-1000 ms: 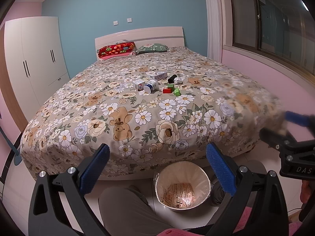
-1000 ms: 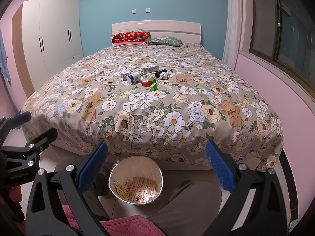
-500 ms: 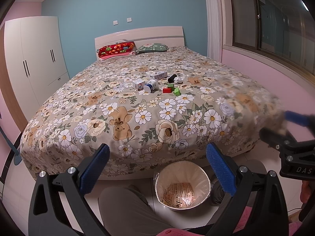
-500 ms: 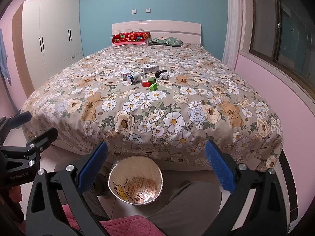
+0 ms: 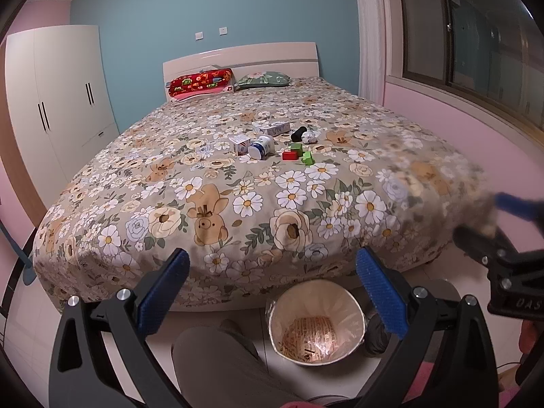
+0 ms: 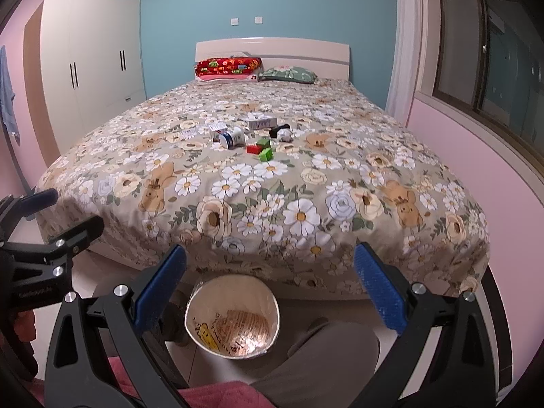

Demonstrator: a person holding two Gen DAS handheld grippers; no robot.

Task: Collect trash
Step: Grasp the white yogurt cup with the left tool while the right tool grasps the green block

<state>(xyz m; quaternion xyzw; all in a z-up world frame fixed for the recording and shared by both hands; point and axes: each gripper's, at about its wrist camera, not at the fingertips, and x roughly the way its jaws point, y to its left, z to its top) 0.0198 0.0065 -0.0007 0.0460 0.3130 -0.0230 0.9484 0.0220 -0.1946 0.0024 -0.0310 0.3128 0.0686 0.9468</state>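
A cluster of small items lies mid-bed: a white tub (image 5: pixel 261 147) on its side, a small white box (image 5: pixel 240 143), a long carton (image 5: pixel 276 128), a black cylinder (image 5: pixel 298 134), a crumpled white wad (image 5: pixel 308 137), a red block (image 5: pixel 289 155) and green blocks (image 5: pixel 308 158). The tub (image 6: pixel 232 137) and blocks (image 6: pixel 266 154) show in the right wrist view too. A lined waste bin (image 5: pixel 317 325) with a wrapper inside stands on the floor at the bed's foot. My left gripper (image 5: pixel 272 292) and right gripper (image 6: pixel 270 287) are both open and empty, held above the bin (image 6: pixel 232 316), far from the items.
The floral bed (image 5: pixel 238 183) fills the room's middle, with pillows (image 5: pixel 200 85) at the headboard. A white wardrobe (image 5: pixel 57 102) stands left, a pink wall with a window (image 5: pixel 476 51) right. The person's knee (image 5: pixel 217 363) is beside the bin.
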